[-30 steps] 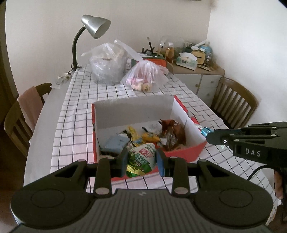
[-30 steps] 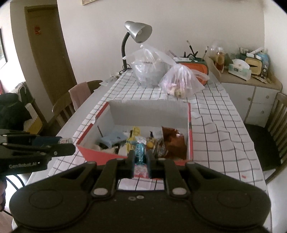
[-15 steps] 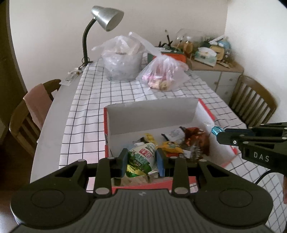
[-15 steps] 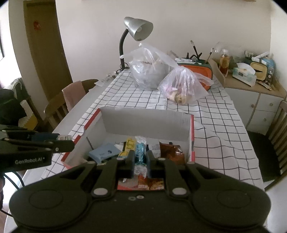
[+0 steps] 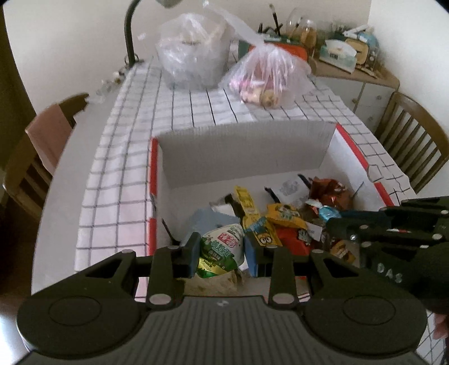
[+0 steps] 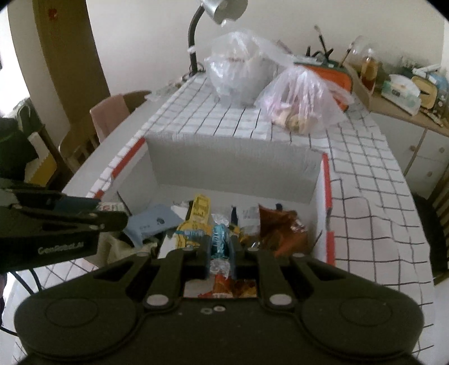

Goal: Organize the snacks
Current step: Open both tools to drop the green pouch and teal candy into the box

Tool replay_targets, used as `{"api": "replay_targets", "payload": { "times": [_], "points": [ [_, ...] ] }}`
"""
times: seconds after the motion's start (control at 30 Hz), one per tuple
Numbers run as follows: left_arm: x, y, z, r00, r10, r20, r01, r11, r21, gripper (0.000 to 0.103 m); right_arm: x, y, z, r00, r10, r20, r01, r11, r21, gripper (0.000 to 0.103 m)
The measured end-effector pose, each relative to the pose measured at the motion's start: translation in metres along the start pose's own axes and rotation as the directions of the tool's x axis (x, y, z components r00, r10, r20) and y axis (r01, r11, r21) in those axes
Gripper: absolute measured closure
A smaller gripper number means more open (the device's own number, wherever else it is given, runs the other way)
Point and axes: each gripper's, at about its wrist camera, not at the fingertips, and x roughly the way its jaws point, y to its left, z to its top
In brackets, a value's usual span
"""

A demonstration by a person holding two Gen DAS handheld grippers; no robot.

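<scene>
A red-and-white cardboard box [image 5: 244, 146] [image 6: 233, 162] sits on the checked tablecloth and holds several snack packets. My left gripper [image 5: 221, 251] is shut on a green-and-white snack pouch [image 5: 220, 250] just over the box's near left part. My right gripper [image 6: 220, 248] is shut on a small blue wrapped candy [image 6: 219, 241] over the box's near edge; it also shows in the left wrist view [image 5: 328, 212]. Yellow packets [image 5: 283, 214] and a brown packet [image 6: 277, 227] lie inside the box.
Two clear plastic bags [image 5: 193, 50] [image 5: 266, 75] stand behind the box, next to a desk lamp [image 6: 219, 11]. Wooden chairs [image 5: 412, 140] [image 5: 36, 157] flank the table. A cluttered cabinet [image 6: 404, 92] stands at the back right.
Both grippers have moved forward and down over the box, each still holding its snack. The box now fills more of both views.
</scene>
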Motion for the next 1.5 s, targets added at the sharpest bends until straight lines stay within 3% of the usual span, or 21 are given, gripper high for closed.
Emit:
{"api": "replay_targets", "payload": {
  "times": [0.43,0.73,0.8,1.13,1.5],
  "points": [
    [0.034,-0.009,-0.003,0.994,0.035,-0.102,-0.031,0.999,0.043,0.07,0.033,0.001,-0.014,0.995,0.0,-0.1,-0.003,1.0,-0.023,0.091],
    [0.039,-0.01,-0.009,0.992,0.034,-0.12,-0.03,0.999,0.035,0.068,0.036,-0.002,-0.017,0.994,0.001,-0.113,-0.002,1.0,-0.007,0.082],
    [0.037,-0.01,-0.01,0.993,0.024,-0.115,-0.021,0.999,0.026,0.067,0.035,-0.004,-0.018,0.994,0.008,-0.109,-0.008,1.0,0.004,0.079],
    [0.013,-0.006,-0.014,0.998,-0.029,-0.055,0.029,1.0,-0.012,0.043,0.015,-0.006,-0.018,0.997,0.038,-0.063,-0.036,0.999,0.029,0.062],
    [-0.029,-0.003,-0.018,0.997,-0.051,0.053,0.052,0.999,-0.014,0.037,-0.025,-0.006,-0.017,0.998,0.05,0.03,-0.051,0.998,0.04,0.036]
  ]
}}
